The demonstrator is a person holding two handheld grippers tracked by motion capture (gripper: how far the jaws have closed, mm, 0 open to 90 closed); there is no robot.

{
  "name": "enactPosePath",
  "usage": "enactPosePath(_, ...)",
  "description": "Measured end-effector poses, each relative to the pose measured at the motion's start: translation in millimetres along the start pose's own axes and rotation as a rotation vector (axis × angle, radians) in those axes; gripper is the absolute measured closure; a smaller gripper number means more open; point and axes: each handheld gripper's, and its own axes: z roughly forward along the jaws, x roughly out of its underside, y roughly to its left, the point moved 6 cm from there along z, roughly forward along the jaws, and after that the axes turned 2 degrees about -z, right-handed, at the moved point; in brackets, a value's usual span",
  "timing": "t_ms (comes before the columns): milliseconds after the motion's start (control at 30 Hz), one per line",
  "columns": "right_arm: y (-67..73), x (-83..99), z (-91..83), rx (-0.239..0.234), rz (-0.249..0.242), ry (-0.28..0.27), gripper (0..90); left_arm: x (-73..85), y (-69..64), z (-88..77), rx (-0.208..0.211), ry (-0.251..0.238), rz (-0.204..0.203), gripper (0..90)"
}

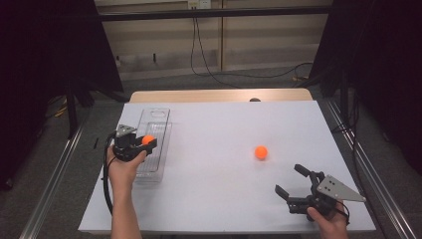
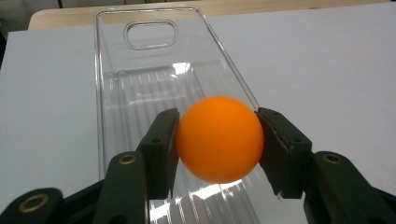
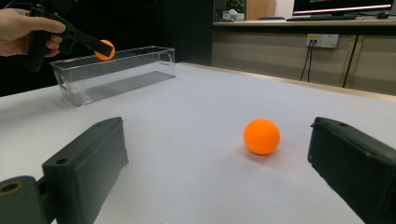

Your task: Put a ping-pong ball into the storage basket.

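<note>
Orange and round, the held ball (image 2: 219,139) sits pinched between the two black jaws of the left gripper (image 1: 141,142), one pad pressing each side of it. That gripper hangs over the clear plastic bin (image 1: 160,115), which lies lengthwise near the left edge of the white-covered table (image 1: 219,199), and the ball is above the bin's near half, close to its right wall. Judging from that, the step in hand is the drop: the ball has been carried over the container and is not yet let go. How high it rides above the bin floor is hard to read from the high view, though the right gripper view suggests it is about level with the rim.

The next move, I would judge, calls for the jaws to part while the ball stays inside the bin's walls, perhaps after easing a little toward the middle so it does not clip the right wall and bounce out.

A second orange ball (image 1: 261,152) rests on the table right of centre. The right gripper (image 1: 295,185), near the front right corner, stands wide with nothing between its jaws and points toward that ball, well apart from it.
</note>
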Motion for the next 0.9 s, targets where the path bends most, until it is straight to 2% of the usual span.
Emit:
enactPosePath(600,0.1,0.0,0.1,0.000,0.000,0.000,4.2,5.4,5.3,3.5,-0.030,0.020,-0.003,49.6)
enactPosePath(900,0.1,0.0,-0.1,-0.001,0.000,0.000,4.3,3.8,2.4,3.6,-0.023,0.013,-0.015,43.2)
